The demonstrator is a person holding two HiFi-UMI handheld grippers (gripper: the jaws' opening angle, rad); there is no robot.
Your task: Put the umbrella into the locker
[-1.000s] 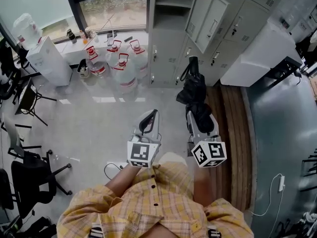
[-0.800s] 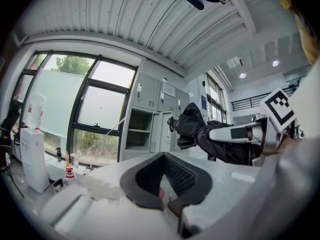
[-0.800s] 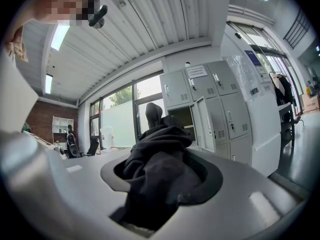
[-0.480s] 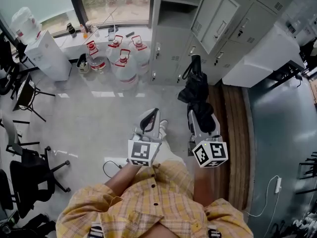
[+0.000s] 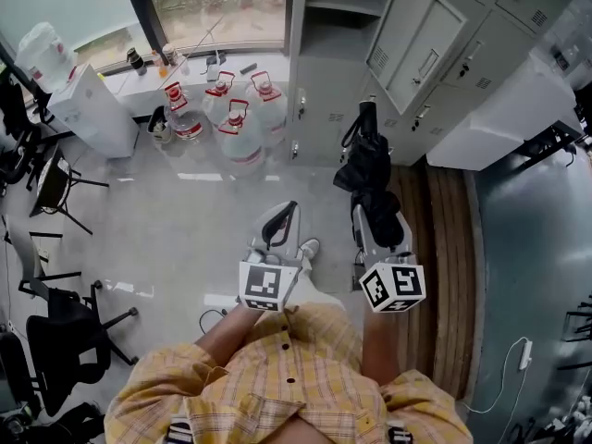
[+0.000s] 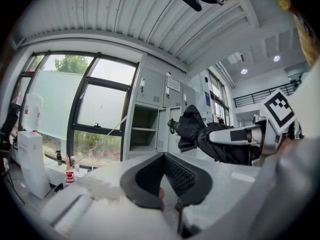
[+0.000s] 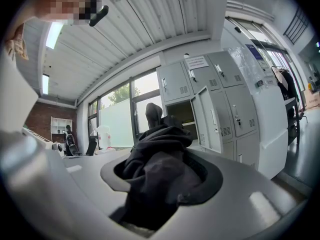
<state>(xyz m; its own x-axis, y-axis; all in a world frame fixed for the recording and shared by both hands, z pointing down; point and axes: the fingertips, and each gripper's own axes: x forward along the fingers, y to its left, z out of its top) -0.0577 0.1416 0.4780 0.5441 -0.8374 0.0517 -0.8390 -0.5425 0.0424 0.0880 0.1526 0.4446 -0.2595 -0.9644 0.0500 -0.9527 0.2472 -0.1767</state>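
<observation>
A black folded umbrella [image 5: 365,169] lies lengthways in my right gripper [image 5: 375,220], which is shut on its bunched fabric; its handle end points at the grey lockers [image 5: 416,109]. In the right gripper view the umbrella [image 7: 155,159] fills the space between the jaws of the right gripper [image 7: 162,171]. Beyond it stands an open locker compartment [image 7: 181,115] with its door [image 7: 204,119] swung aside. My left gripper [image 5: 277,222] is level beside it, open with nothing held. In the left gripper view, the left gripper [image 6: 162,171] faces the same open compartment [image 6: 142,134], with the umbrella [image 6: 200,134] at the right.
Several large water jugs [image 5: 242,128] stand on the floor left of the lockers, under the window. A white water dispenser [image 5: 88,109] and black office chairs [image 5: 65,350] are at the left. A wooden strip [image 5: 435,248] runs along the right, beside a white cabinet [image 5: 504,109].
The person has stepped towards the lockers, carrying both grippers and the umbrella along. The jugs and lockers sit lower and nearer in the head view. Both grips look unchanged.
</observation>
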